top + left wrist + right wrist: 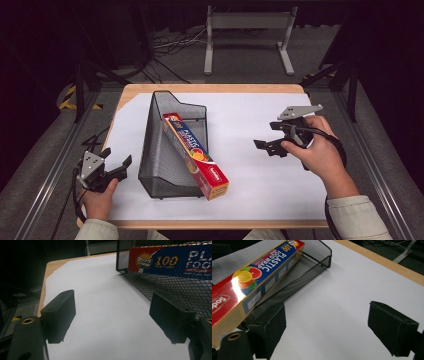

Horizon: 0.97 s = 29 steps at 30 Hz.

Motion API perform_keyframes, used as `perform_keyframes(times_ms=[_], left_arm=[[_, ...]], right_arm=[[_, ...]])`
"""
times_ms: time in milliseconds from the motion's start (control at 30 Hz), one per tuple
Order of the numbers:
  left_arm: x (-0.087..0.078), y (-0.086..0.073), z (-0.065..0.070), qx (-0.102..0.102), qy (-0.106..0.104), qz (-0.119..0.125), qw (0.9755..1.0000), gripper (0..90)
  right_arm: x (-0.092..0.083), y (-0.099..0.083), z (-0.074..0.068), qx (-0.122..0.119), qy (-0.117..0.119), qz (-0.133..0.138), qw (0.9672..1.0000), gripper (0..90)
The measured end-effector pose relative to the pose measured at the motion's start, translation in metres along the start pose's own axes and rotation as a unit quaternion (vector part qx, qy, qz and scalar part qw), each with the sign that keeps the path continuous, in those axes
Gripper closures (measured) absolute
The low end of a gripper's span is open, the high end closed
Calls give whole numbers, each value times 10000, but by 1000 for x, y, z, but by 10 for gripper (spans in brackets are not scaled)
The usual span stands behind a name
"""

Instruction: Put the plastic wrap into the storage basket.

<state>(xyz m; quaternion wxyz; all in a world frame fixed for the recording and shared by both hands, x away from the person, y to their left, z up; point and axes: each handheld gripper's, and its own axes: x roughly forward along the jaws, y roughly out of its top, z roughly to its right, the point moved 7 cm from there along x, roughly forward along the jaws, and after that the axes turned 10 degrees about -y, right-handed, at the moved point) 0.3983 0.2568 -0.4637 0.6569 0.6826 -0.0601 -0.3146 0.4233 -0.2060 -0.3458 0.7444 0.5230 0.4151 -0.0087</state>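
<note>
A black wire-mesh holder point(165, 145) lies on the white sheet, left of the middle. A long plastic food wrap box point(196, 155), red, blue and gold, rests slanted in it, its near end sticking out over the front rim. My left gripper point(116, 161) hovers at the table's left front edge, open and empty, with the mesh holder point(175, 280) just to its right. My right gripper point(263, 145) is held above the sheet at the right, open and empty, facing the box point(254, 282) and the mesh holder point(294, 287).
A white sheet point(250, 165) covers most of the wooden table point(210, 88). Beyond the far edge stands a grey metal frame point(248, 35) with cables on the dark floor. Metal rails point(45, 175) run along both sides of the table.
</note>
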Motion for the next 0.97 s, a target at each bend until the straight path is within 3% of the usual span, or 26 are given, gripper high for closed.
perform_keyframes(times_ms=[133, 167, 233, 267, 500, 800, 967], left_arm=[[0, 0, 1, 13, 7, -16, 10000, 218], [0, 0, 0, 27, 5, -16, 10000, 218], [0, 0, 0, 7, 13, -3, 10000, 219], [0, 0, 0, 7, 15, -10, 10000, 219], [0, 0, 0, 13, 15, -1, 10000, 219], [1, 0, 2, 57, -4, -30, 10000, 218], [2, -1, 2, 56, 3, -44, 10000, 218]], right_arm=[[6, -16, 7, 31, -49, -16, 10000, 155], [11, -29, 12, 77, -79, -55, 9999, 155], [13, -33, 13, 77, -82, -66, 9999, 155], [18, -44, 17, 87, -132, -122, 9998, 155], [28, -71, 28, 205, -228, -192, 9993, 155], [29, -90, 33, 544, -173, -35, 9984, 155], [27, -90, 31, 532, -159, -29, 9985, 155]])
